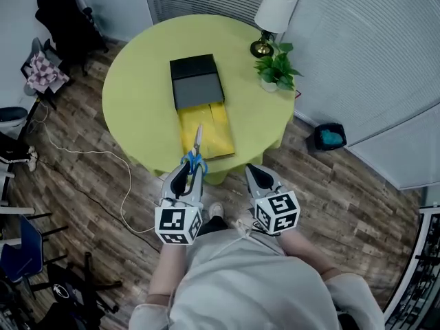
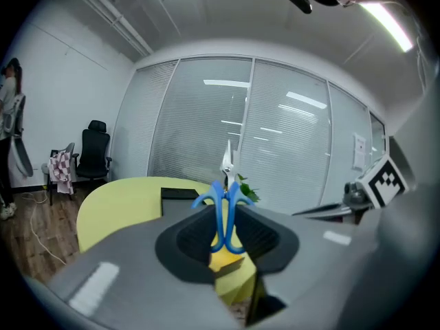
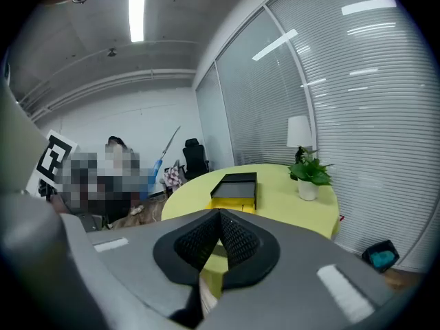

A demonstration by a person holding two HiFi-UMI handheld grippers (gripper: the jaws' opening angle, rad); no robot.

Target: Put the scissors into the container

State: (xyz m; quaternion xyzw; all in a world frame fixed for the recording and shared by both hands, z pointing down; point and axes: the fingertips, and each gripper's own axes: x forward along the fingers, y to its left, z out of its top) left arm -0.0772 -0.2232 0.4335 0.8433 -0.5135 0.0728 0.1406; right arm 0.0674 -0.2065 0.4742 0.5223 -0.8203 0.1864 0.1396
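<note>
- Two grippers are in my hands, one on each side of my lap, both short of the table's near edge.
- My left gripper [image 1: 190,172] [image 2: 225,231] has its jaws set fairly wide and clamped on the blue handle loops of the one pair of scissors [image 1: 196,150] [image 2: 225,201].
- Its blades are closed and point away from me. In the head view the tip lies over the yellow pad, well short of the container.
- My right gripper [image 1: 258,176] [image 3: 220,217] has its jaws closed tip to tip with nothing between them.
- Wood-plank floor [image 1: 82,177] runs under me and round the table, with one pale cable [image 1: 127,177] looping across it on my left.
- One round table [image 1: 137,95] [image 3: 289,191] with a yellow-green top stands in front of me.
- One yellow pad [image 1: 206,126] lies flat at the table's near edge, touching the container's near end.
- One dark, shallow, rectangular container [image 1: 197,81] [image 3: 235,184] sits near the table's middle, its inside grey and bare.
- One plant [image 1: 276,67] [image 3: 311,174] in a white pot stands at the table's far right.
- One lamp [image 1: 271,16] with a white shade and brass base stands just behind the plant.
- One dark bin [image 1: 330,137] with something teal in it stands on the floor to the table's right.
- Walls with pale slatted blinds [image 1: 357,67] close the far and right sides.
- Two chairs stand in the far left corner: a black one [image 1: 65,19] and one draped with checked cloth [image 1: 42,73].
</note>
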